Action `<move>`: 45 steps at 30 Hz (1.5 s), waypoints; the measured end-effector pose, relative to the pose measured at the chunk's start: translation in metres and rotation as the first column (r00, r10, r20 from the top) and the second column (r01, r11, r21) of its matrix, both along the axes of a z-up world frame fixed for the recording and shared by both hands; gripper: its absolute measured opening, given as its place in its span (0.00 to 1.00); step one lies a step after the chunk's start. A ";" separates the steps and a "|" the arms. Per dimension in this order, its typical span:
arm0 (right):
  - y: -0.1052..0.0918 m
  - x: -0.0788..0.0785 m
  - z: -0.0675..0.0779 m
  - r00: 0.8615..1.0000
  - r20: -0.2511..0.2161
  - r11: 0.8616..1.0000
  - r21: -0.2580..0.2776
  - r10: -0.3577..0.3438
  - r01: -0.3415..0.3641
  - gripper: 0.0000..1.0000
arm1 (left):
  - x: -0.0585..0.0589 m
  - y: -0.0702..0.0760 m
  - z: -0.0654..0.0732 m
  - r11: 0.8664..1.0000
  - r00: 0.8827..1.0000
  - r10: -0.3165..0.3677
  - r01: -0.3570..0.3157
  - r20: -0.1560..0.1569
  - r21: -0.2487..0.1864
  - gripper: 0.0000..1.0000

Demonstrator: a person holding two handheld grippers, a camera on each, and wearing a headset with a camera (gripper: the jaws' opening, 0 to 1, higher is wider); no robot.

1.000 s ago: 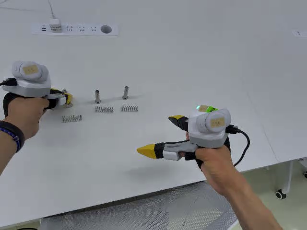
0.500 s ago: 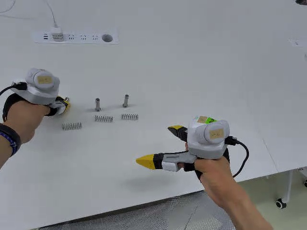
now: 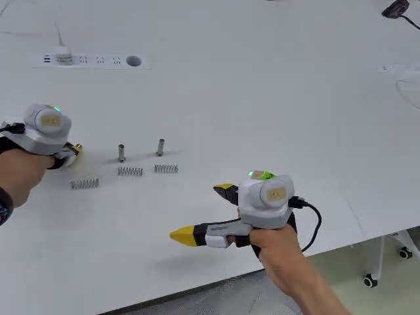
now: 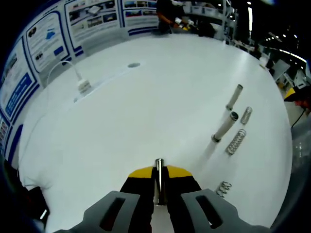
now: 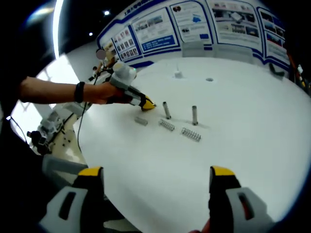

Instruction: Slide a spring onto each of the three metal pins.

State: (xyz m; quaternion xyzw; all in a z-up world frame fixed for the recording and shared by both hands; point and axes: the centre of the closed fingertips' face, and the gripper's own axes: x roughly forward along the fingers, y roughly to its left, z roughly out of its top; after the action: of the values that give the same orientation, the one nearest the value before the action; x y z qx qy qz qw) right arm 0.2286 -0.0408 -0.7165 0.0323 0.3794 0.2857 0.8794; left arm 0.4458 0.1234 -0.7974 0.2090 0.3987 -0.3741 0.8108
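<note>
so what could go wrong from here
The pin held in the left gripper is thin and could slip or twist. The two upright pins stand unsupported near it; a bump may topple them. The three springs lie loose and could roll when the open right gripper reaches in.

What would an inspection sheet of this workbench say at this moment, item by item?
Surface: white table, unmarked.
Job's things: two pins upright; third pin in the left tool; three springs lying flat, none on a pin.
Clutter: power strip with one plug, on the far side.
Grippers: left tool shut on the third pin; right tool open, empty, above the near side.
Cables: black cable behind the right tool.
Surroundings: posters on the wall.
</note>
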 end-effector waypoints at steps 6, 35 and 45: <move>-0.008 -0.005 0.000 1.000 -0.002 1.000 0.004 -0.025 0.025 0.91 | -0.004 -0.001 0.001 1.000 1.000 -0.002 0.002 -0.024 0.024 0.07; -0.010 -0.005 -0.001 0.999 0.011 0.999 0.009 -0.036 0.036 0.91 | -0.020 0.005 0.028 0.988 0.994 0.101 -0.106 -0.046 -0.114 0.07; -0.009 -0.006 0.000 0.999 0.013 0.999 0.013 -0.036 0.036 0.91 | -0.021 0.006 0.031 0.986 0.994 0.107 -0.111 -0.034 -0.128 0.07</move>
State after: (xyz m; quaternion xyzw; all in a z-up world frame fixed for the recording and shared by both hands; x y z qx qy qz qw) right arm 0.2221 -0.0494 -0.7166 0.0431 0.3710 0.2725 0.8867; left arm 0.4245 0.1297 -0.7662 0.1286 0.3951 -0.3571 0.8365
